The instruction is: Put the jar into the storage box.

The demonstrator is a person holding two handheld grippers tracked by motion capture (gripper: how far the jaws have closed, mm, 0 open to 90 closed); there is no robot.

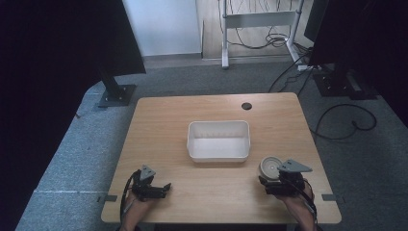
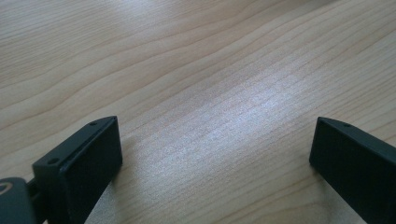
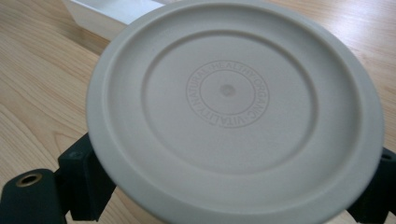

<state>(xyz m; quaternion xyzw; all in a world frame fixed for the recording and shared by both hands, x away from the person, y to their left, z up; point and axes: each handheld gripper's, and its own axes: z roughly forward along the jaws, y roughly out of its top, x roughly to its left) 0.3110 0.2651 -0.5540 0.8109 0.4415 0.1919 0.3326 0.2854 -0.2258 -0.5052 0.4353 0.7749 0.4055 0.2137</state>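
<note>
A round off-white container with a ringed lid [image 3: 229, 93] fills the right gripper view, and embossed lettering circles the lid's centre. My right gripper [image 3: 233, 186] is shut on it, a black jaw showing at each side below the lid's rim. In the high view the container [image 1: 270, 167] sits at the table's front right, in my right gripper [image 1: 271, 177]. My left gripper [image 1: 162, 188] rests at the front left, open, its jaws pointing right. In the left gripper view my left gripper [image 2: 217, 149] has its jaws wide apart over bare wood.
A white rectangular bin [image 1: 219, 150] stands empty at the middle of the wooden table [image 1: 163, 120]. A dark cable hole [image 1: 247, 106] lies near the far edge. Black stands, a white frame and cables are on the carpet beyond.
</note>
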